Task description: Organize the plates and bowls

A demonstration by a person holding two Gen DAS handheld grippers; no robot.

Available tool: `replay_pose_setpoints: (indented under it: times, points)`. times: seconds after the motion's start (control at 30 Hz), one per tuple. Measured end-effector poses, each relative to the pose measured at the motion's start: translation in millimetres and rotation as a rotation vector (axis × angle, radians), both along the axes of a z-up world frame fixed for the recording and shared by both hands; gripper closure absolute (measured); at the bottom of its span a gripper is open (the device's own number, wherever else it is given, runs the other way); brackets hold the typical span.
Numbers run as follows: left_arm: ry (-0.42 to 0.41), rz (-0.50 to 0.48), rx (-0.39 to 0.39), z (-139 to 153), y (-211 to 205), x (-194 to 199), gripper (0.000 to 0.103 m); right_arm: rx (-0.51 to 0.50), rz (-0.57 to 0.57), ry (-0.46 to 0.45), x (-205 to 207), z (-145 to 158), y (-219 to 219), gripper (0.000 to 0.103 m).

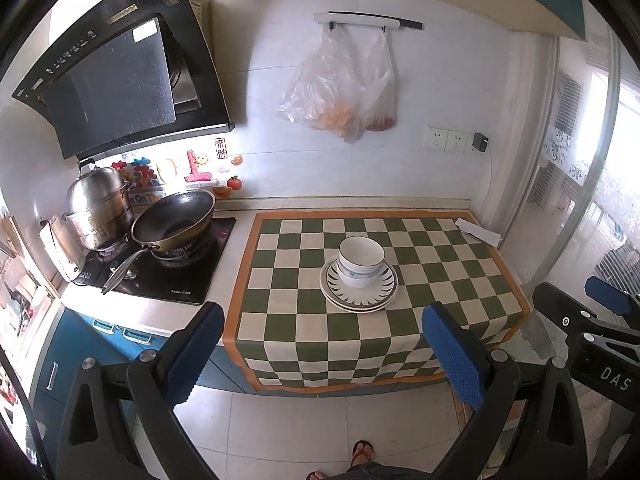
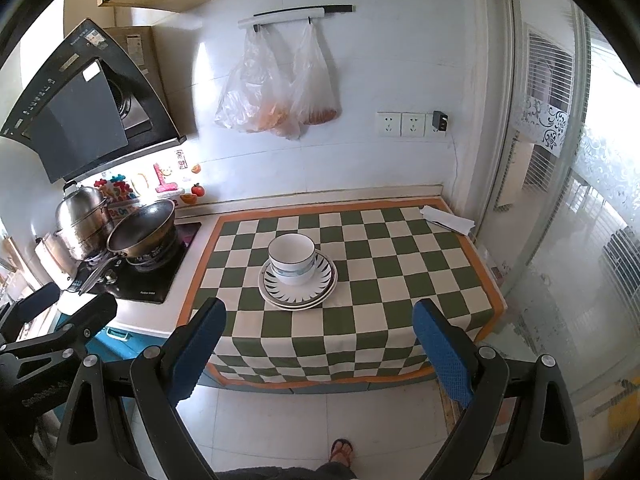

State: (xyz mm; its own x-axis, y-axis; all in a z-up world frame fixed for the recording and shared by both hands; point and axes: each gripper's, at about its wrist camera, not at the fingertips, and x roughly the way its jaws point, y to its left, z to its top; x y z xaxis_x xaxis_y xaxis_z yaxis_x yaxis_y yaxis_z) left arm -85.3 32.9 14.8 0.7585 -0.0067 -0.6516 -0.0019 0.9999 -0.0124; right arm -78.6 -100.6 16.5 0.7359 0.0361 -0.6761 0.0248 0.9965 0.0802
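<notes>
Two claws, left claw (image 1: 322, 346) and right claw (image 2: 318, 340), are hanging side by side, both spread wide and gripping nothing, well back from the table (image 2: 400, 312). Straight ahead of both, stacked bowls (image 2: 291, 258) are sitting on stacked plates (image 2: 298, 290) mid-cloth. Stacking seems finished, so the work is probably wrapping up, or the stack is awaiting relocation. A wok (image 2: 142, 228) and steamer pot (image 2: 82, 222) are standing far left; folded paper (image 2: 448, 219) is lying ahead-right. Nothing is blocking the approach.
</notes>
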Motion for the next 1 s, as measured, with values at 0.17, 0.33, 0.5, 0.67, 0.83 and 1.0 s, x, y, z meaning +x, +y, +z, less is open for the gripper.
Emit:
replay_pose_setpoints:
  times: [0.17, 0.33, 0.5, 0.67, 0.83, 1.0]
  points:
    - [0.001, 0.001, 0.000, 1, 0, 0, 0.002, -0.003, -0.006, 0.001, 2, 0, 1, 0.007]
    - [0.007, -0.002, -0.002, 1, 3, 4, 0.002, -0.003, -0.005, 0.000, 3, 0, 1, 0.006]
    - [0.006, -0.002, 0.002, 2, 4, 8, 0.002, -0.002, -0.008, 0.004, 5, -3, 0, 0.007]
    - [0.007, -0.005, 0.001, 1, 6, 12, 0.002, 0.005, -0.011, 0.004, 5, -4, 0, 0.007]
    - [0.015, -0.004, -0.002, 0, 8, 16, 0.002, 0.002, -0.013, 0.005, 9, -8, 2, 0.006]
    - [0.018, -0.004, -0.005, -2, 9, 18, 0.002, -0.004, -0.016, 0.008, 13, -11, 4, 0.006]
